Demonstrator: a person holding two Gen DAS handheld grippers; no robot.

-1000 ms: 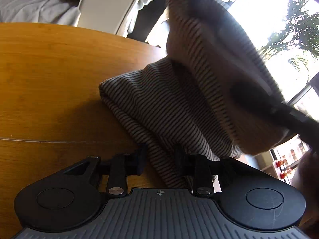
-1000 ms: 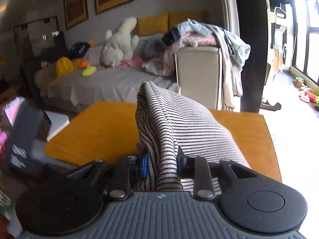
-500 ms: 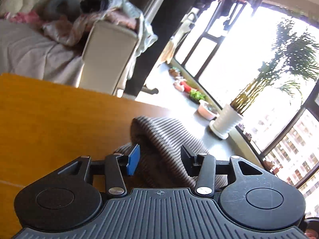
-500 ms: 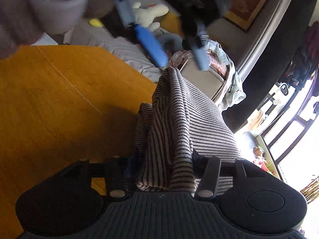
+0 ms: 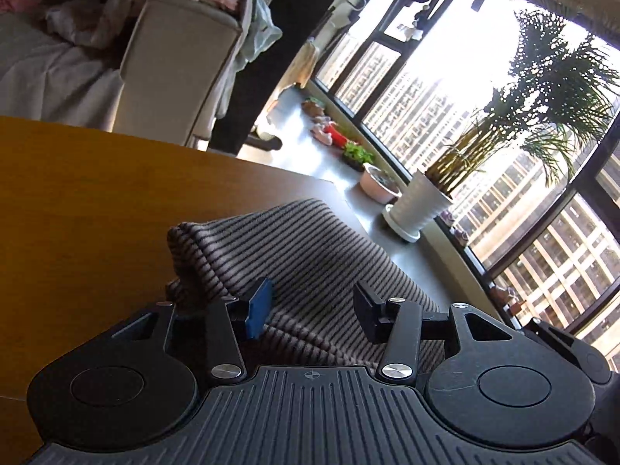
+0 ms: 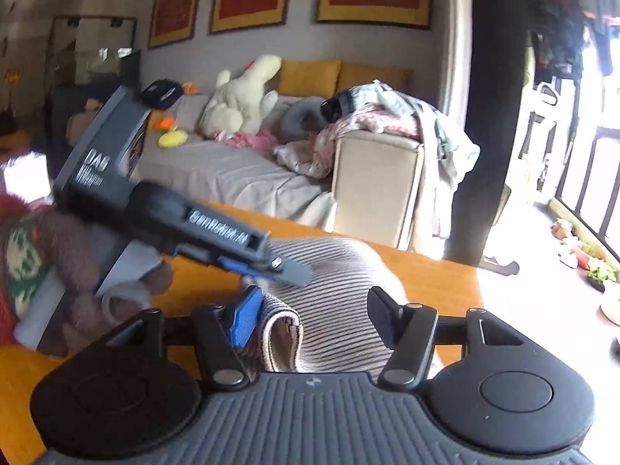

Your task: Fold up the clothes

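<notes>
A striped brown-and-cream garment [image 5: 294, 255] lies folded in a bundle on the wooden table [image 5: 77, 201] near its right edge. My left gripper [image 5: 314, 306] is open just above the garment, its jaws apart with cloth below them. In the right wrist view the same garment [image 6: 341, 302] lies under my right gripper [image 6: 314, 310], which is open with a folded hem just inside its left finger. The left gripper's body [image 6: 166, 209] shows at the left of that view, held by a gloved hand [image 6: 77, 271].
A beige armchair [image 6: 376, 182] draped with clothes stands past the table's far edge. A sofa with soft toys [image 6: 240, 100] is behind it. A potted palm [image 5: 422, 205] and small pots stand on the floor by the windows to the right.
Both grippers have let go of the striped garment and opened. The garment, held up a second ago, now lies in a folded bundle on the table.
</notes>
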